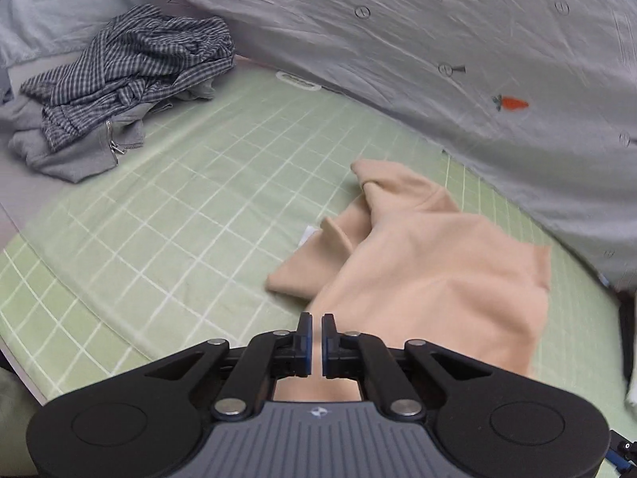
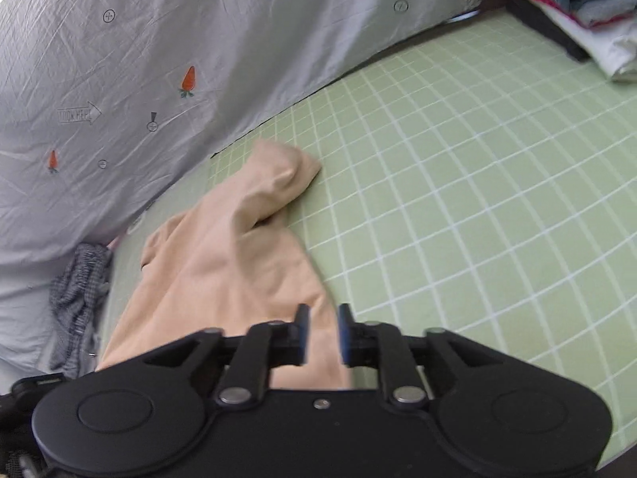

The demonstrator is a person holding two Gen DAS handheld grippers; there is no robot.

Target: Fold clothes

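The peach garment was pinched by the left gripper; the right gripper was held narrowly apart over its edge — grip unclear, so slippage was judged likely.

Two grippers showed, one low in each view; one peach garment lay centre right, one checked shirt and one grey zip top upper left, one folded stack upper right of the right view

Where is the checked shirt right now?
In the left wrist view, the checked shirt lies crumpled at far left on a grey zip garment, against the grey quilt.
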